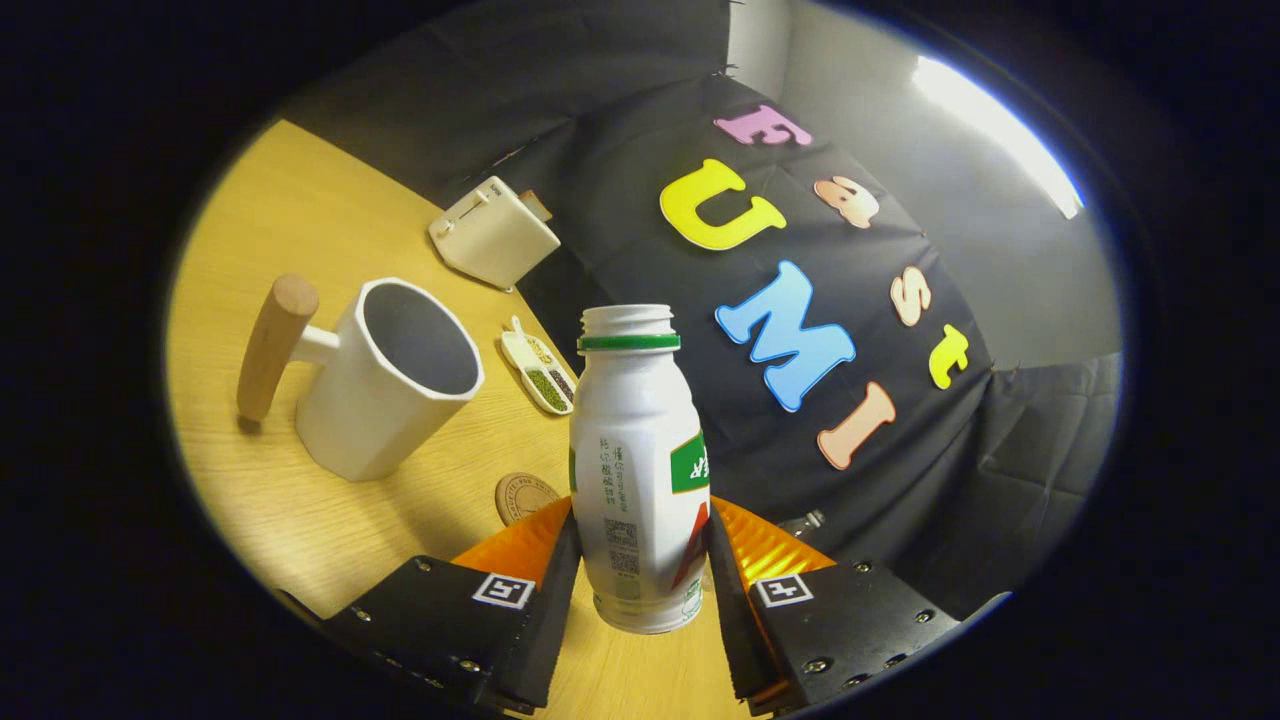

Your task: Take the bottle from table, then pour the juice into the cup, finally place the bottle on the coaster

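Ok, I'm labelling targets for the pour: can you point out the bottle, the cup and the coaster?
bottle [640, 450]: gripper view, on the white body, between the tool's fingers.
cup [385, 400]: gripper view, on its white outer wall.
coaster [522, 497]: gripper view, on the round brown top face.

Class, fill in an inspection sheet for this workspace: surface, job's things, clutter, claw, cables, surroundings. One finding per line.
Surface: wooden table, light grain.
Job's things: white bottle with no cap, upright between the fingers; white cup with a wooden handle, beyond and to one side; round coaster lying flat just ahead of the fingers.
Clutter: toaster at the far edge; small divided dish behind the bottle.
Claw: both fingers press the bottle's sides.
Cables: nothing seen.
Surroundings: black cloth wall, grey wall beyond.
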